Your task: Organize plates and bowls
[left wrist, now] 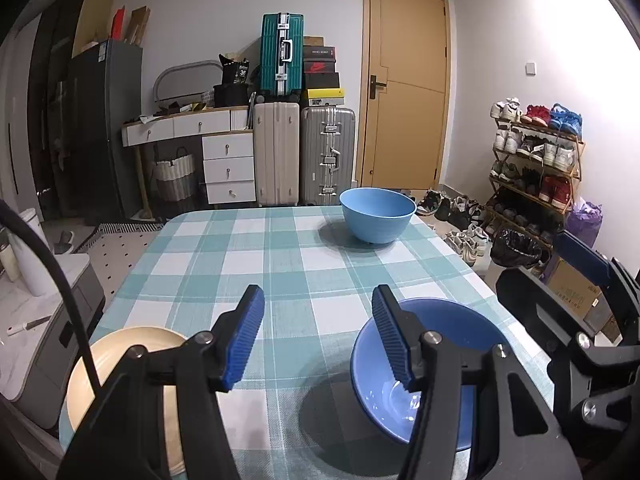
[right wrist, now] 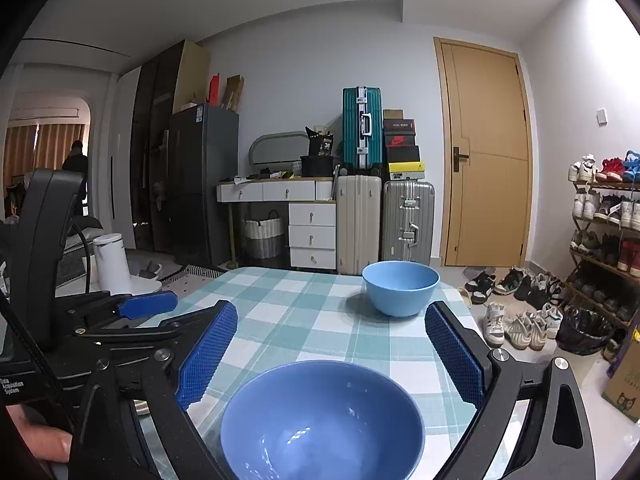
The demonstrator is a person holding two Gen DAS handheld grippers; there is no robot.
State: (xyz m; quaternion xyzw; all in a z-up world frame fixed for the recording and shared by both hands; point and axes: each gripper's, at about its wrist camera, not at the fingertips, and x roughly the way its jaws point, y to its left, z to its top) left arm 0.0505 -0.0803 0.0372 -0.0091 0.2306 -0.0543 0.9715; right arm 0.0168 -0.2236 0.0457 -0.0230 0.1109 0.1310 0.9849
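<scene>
Both grippers, left [left wrist: 318, 334] and right [right wrist: 332, 356], gape wide, holding nothing. Near bowl [right wrist: 322, 420] sits between right's fingers on counter [left wrist: 280, 256]. Risk: glossy rim slips, bowl tips toward plate [left wrist: 120, 360].

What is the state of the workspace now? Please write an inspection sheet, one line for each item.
Surface: table with teal-and-white checked cloth.
Job's things: deep light-blue bowl at far side; wider darker-blue glossy bowl near; cream round plate near left edge.
Clutter: nothing seen on the cloth.
Grippers: left hand-held gripper open, empty; right hand-held gripper open, above the darker-blue bowl, contact unclear.
Cables: black cable beside left gripper.
Surroundings: stacked suitcases, wooden door, shoe rack.
</scene>
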